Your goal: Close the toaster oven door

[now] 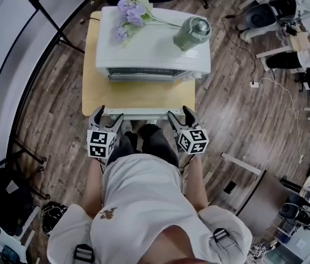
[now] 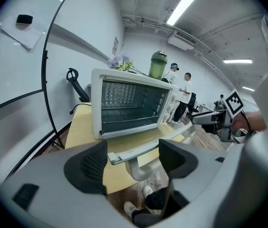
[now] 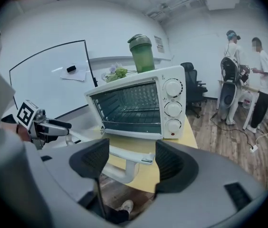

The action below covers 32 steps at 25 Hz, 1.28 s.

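A white toaster oven (image 1: 153,43) stands on a small yellow table (image 1: 92,87). Its glass door (image 1: 144,95) lies folded down flat toward me, with the white handle (image 1: 147,113) along its front edge. My left gripper (image 1: 106,120) is at the handle's left end and my right gripper (image 1: 181,117) at its right end. In the left gripper view the handle (image 2: 138,151) passes between the open jaws of the left gripper (image 2: 131,161), and no pad touches it. The right gripper (image 3: 130,161) is also open, and the handle's end (image 3: 124,155) sits loose in the gap.
A green bottle (image 1: 192,33) and purple flowers (image 1: 130,12) rest on top of the oven. The oven's knobs (image 3: 173,108) are on its right side. A whiteboard stand (image 1: 39,7) is to the left. People (image 3: 248,75), chairs and cables (image 1: 270,84) occupy the right.
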{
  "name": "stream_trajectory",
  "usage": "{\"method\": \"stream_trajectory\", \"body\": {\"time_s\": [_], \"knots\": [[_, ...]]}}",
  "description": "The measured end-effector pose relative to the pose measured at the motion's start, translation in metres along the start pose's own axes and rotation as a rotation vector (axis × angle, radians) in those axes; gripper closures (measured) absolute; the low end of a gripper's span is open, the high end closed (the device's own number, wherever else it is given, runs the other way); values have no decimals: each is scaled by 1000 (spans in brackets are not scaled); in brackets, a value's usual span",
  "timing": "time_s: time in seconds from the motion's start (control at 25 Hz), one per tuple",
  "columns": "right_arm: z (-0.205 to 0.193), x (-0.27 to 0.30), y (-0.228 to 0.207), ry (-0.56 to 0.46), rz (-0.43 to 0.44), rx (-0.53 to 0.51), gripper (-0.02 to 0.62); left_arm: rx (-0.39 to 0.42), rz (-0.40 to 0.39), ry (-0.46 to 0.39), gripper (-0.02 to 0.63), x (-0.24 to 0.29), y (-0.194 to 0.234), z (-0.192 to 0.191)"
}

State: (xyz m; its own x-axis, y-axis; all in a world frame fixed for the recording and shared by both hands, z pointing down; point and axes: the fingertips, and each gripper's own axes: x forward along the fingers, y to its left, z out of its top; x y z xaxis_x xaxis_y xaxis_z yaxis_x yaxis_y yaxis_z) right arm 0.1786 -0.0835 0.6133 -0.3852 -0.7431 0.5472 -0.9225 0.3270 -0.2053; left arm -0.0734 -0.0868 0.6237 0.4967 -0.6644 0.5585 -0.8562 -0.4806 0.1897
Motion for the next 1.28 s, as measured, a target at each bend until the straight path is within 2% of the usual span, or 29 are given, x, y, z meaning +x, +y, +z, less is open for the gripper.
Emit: {"method": "stream_trajectory", "body": {"time_s": [0.28, 0.56, 0.64, 0.8, 1.04, 1.28], "knots": [[14, -2, 2, -27, -17, -45, 290, 15, 17, -20, 278, -3, 1, 12], [41, -11, 19, -81, -24, -212, 298, 15, 22, -2, 279, -2, 0, 13], [49, -15, 34, -99, 15, -273, 313, 15, 27, -2, 279, -2, 0, 13], [44, -17, 70, -80, 145, -395, 325, 16, 31, -8, 279, -2, 1, 17], [28, -20, 107, -40, 302, -479, 374, 18, 37, -19, 281, -3, 3, 24], [8, -2, 108, 41, 328, -541, 380, 17, 35, -29, 281, -1, 4, 32]]}}
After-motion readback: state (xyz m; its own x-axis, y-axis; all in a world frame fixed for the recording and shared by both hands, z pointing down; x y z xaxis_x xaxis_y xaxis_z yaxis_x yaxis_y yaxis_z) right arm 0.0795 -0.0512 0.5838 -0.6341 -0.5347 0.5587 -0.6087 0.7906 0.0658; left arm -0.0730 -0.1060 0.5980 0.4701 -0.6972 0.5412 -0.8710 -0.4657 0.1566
